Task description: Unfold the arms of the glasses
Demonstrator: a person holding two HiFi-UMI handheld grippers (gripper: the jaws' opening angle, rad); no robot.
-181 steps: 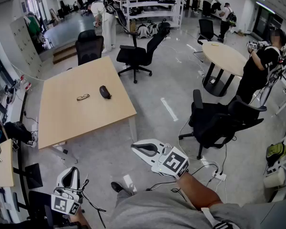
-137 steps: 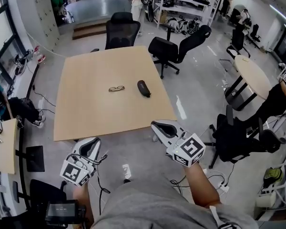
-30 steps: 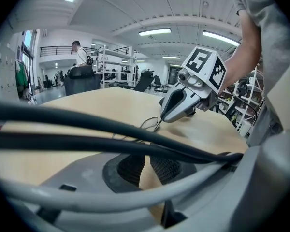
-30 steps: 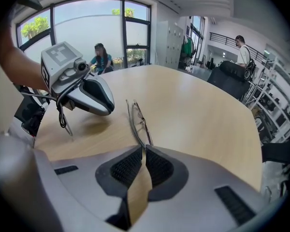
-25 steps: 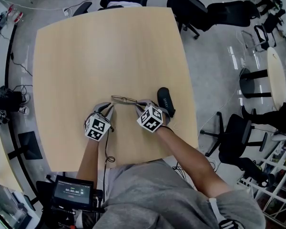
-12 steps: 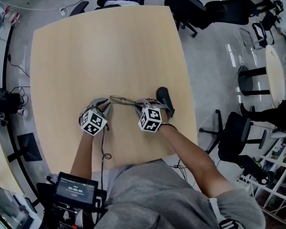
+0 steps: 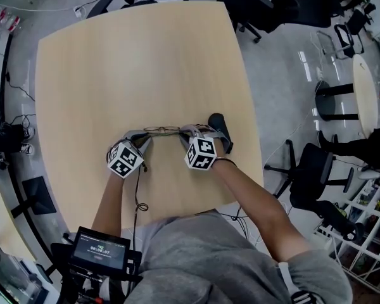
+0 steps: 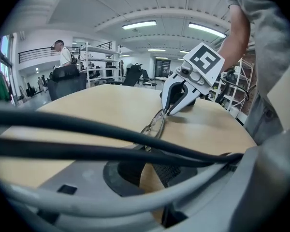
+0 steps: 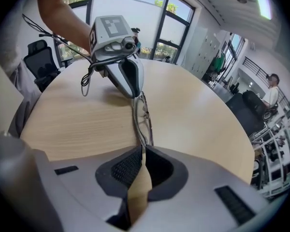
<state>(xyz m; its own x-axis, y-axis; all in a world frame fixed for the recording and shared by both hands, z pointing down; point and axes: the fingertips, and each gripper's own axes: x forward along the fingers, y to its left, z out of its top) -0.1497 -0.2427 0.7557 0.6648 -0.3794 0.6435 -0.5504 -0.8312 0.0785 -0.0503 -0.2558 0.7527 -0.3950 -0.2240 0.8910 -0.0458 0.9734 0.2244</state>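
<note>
Since the job is fine and needs both hands, everything is kept close to the person. The wooden table [image 7: 114, 56] fills most of the head view, and all the work is gathered near its 6 o'clock edge, within easy reach of both forearms. The left gripper [image 7: 141, 139] comes in from 7 o'clock and the right gripper [image 7: 185, 132] from 5 o'clock. Their tips point toward each other so that each can take one end of the frame. A dark glasses case [image 7: 218, 130] lies at 3 o'clock of the right gripper, just beside it and clear of the work.

Between the two tips, running from 9 to 3 o'clock, are the glasses [image 7: 161, 130], a thin wire pair low over the tabletop. Whether they rest on the wood or hang just off it I cannot tell. Each gripper view looks along the frame to the opposite gripper. The right gripper's jaws are pressed together at their tips on its end of the frame, near the hinge. The left gripper's jaws pinch the other end the same way, though cables cross that view.

Gripping both ends steadies the front, probably so that one side can anchor it while the other frees an arm. The arms look folded in, so the unfolding seems not yet begun.
</note>
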